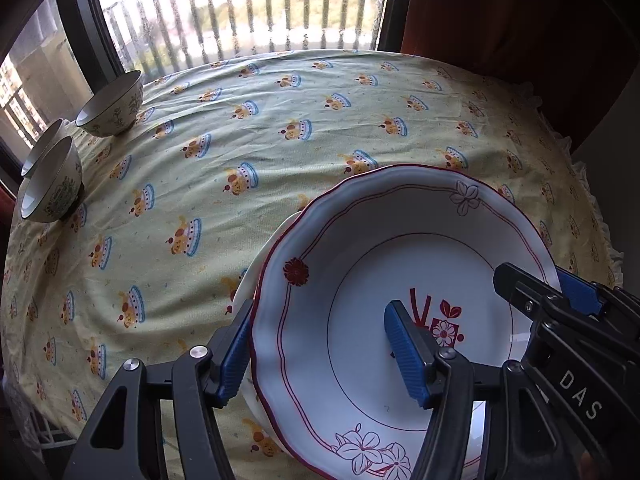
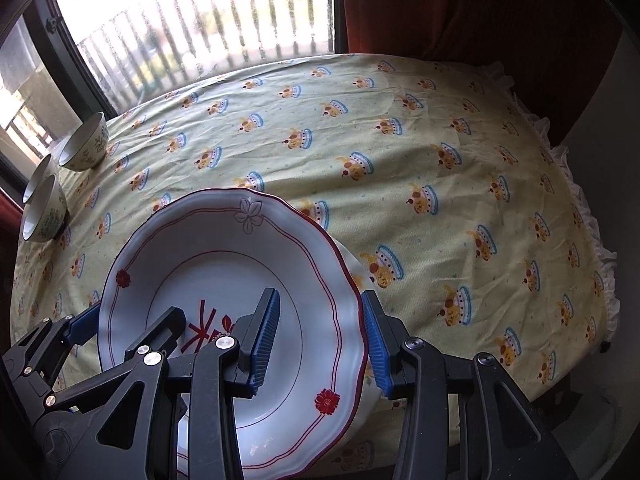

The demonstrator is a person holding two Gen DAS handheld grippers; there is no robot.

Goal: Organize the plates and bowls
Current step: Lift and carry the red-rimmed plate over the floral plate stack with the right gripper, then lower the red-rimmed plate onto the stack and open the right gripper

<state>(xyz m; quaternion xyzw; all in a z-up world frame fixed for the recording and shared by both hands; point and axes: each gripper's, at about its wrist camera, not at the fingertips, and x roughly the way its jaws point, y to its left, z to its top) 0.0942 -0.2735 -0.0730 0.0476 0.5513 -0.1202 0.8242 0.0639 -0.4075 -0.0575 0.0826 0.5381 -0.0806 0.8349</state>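
Between my two grippers hangs a red-trimmed plate, above another plate's white rim. My left gripper straddles its left rim, my right gripper its right rim; I cannot tell whether the pads press. Loose pads could let it tip and chip both plates. Both tools point steeply down. Three bowls sit far left.
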